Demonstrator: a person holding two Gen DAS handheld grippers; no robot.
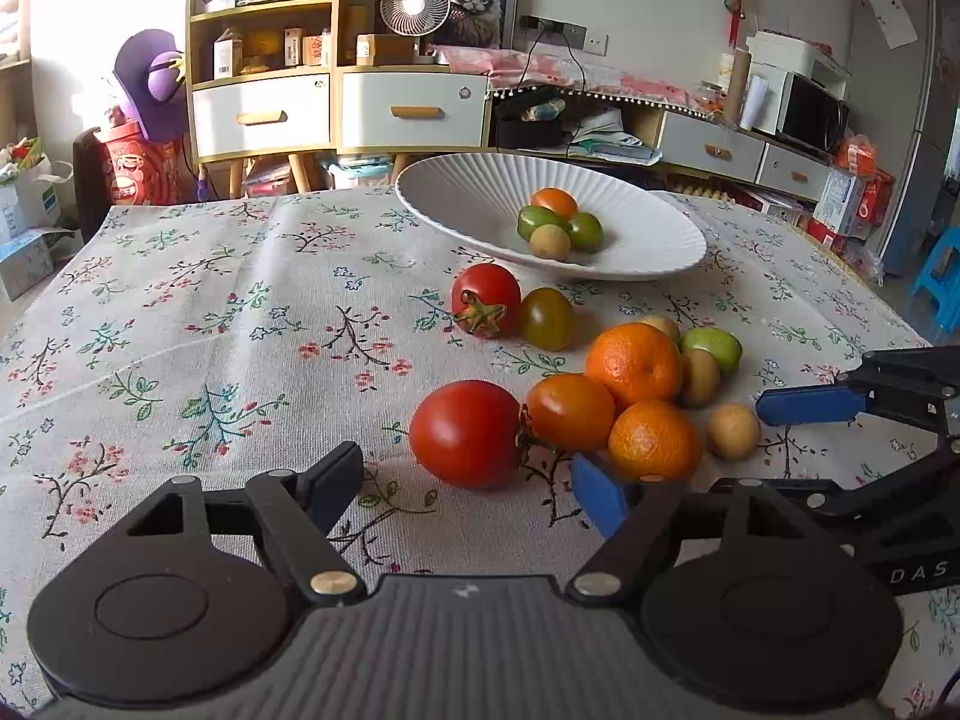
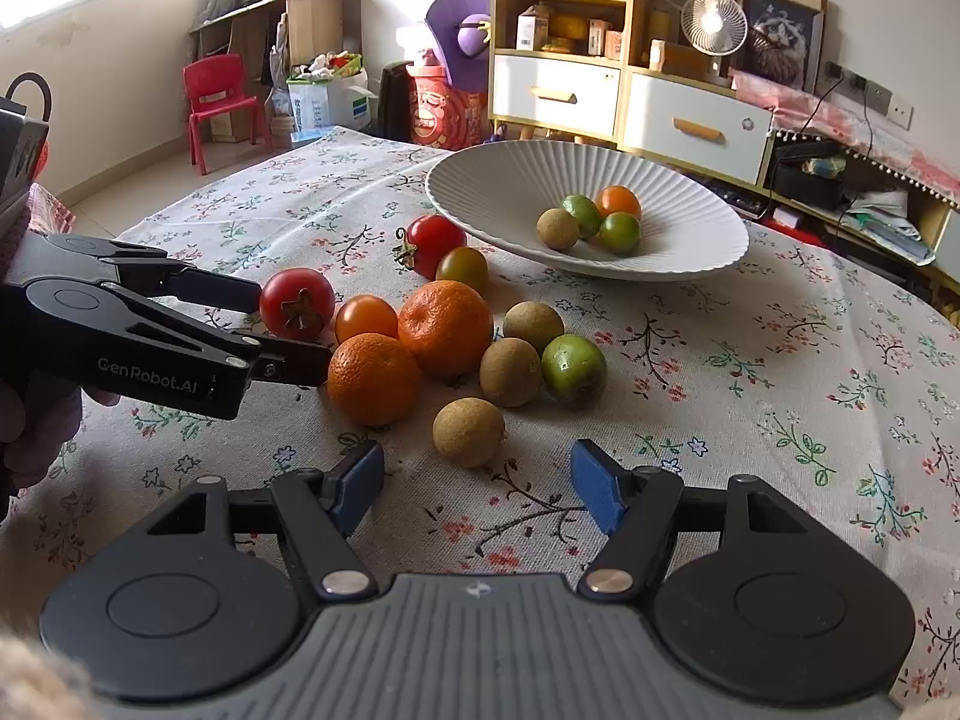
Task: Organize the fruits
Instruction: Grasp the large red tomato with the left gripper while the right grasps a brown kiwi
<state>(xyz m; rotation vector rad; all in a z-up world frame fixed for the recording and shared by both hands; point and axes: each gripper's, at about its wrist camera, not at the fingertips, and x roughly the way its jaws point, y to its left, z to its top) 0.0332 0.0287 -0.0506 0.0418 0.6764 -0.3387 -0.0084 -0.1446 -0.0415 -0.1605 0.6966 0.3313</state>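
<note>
Two hand-held grippers over a floral tablecloth bearing loose fruit and a white ribbed bowl. The left gripper, jaws spread wide and holding nothing, faces a large red tomato that lies just ahead of its fingertips. The right gripper, likewise wide open and empty, points at a brown longan resting just beyond its blue pads. Between these lie two mandarins, an orange cherry tomato, two further longans and a green fruit. The bowl, at the table's far side, already contains four small fruits.
</note>
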